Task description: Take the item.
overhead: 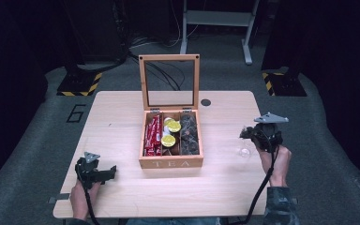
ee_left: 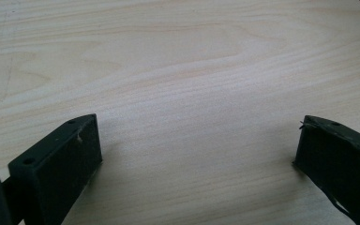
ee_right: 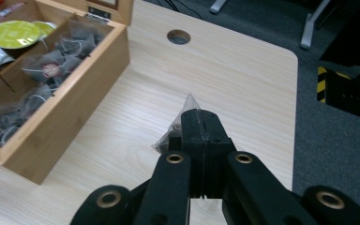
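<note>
Right claw [ee_right: 200, 123]: jaws pressed together on a clear pyramid tea bag [ee_right: 180, 123], held above the desk [ee_right: 243, 79], right of the wooden tea box [overhead: 171, 161]. Left claw [ee_left: 194, 145]: jaws spread wide, nothing between them, low over bare desk at front left. Box: glass lid [overhead: 169, 82] upright; compartments hold red sachets [overhead: 153, 136], yellow-topped capsules [overhead: 168, 140], dark tea bags [overhead: 189, 136].

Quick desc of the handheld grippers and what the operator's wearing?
Both grippers are black with two flat rectangular jaws. The left gripper and right gripper each carry a grey three-cornered plate on top and trail a black cable. The right forearm wears a dark patterned sleeve.
</note>
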`<action>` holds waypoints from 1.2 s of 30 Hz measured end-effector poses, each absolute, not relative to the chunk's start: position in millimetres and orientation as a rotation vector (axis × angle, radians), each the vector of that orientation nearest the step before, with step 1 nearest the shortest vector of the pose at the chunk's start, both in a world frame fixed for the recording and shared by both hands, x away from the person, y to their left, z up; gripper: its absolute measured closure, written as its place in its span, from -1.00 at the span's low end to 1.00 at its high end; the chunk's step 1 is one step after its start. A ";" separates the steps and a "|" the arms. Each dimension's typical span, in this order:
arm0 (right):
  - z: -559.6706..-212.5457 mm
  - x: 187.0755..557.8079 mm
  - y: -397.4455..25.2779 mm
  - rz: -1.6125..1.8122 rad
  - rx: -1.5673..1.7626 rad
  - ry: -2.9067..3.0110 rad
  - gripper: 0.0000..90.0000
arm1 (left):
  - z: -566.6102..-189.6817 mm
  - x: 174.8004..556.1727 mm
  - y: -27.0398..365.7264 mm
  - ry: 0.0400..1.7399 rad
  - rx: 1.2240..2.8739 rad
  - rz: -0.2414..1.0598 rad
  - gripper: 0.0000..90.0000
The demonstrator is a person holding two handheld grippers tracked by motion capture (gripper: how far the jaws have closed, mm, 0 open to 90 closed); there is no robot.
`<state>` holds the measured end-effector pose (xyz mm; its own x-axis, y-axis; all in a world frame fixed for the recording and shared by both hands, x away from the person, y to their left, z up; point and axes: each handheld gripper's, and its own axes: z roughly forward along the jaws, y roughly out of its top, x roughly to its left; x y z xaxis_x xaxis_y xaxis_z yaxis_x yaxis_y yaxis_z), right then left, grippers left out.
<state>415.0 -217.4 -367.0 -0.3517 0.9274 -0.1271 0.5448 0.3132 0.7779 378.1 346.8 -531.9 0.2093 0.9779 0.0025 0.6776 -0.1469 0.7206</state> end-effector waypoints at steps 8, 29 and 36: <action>-375.6 421.7 -231.8 0.826 1.353 1.999 1.00 | -531.8 378.2 346.9 1.531 1.897 0.656 -0.99; -399.0 432.7 -240.7 0.782 1.443 2.000 1.00 | -531.9 378.4 346.7 1.532 1.896 0.656 -0.99; -409.5 434.8 -239.9 0.774 1.471 2.018 1.00 | -531.9 378.4 346.7 1.532 1.896 0.656 -0.99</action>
